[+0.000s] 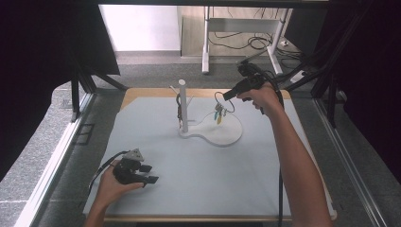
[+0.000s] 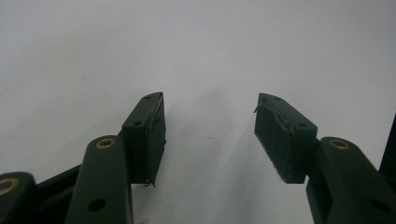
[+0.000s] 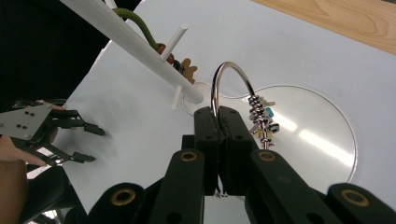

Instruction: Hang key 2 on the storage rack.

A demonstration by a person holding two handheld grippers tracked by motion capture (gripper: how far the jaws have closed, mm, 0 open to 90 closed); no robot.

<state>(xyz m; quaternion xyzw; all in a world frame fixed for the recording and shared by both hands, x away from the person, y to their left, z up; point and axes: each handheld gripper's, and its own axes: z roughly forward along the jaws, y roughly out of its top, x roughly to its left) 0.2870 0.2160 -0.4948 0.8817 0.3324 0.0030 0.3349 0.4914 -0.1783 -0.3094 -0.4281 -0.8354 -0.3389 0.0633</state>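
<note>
Right gripper (image 3: 217, 122) clenched on a key ring (image 3: 232, 84) held above the white stand (image 1: 222, 135), far right of the worktop (image 1: 198, 179); left gripper (image 1: 147, 173) released, resting near left.

Left gripper (image 1: 150, 173) low at the near-left, jaws parted with nothing between them — left hand (image 1: 109, 187) wrapped round its body, forearm entering from the bottom edge. Right gripper (image 1: 227, 96) raised at the far right, jaws pressed tight together — right arm (image 1: 295, 161) stretched forward, gripper pointing left.
</note>
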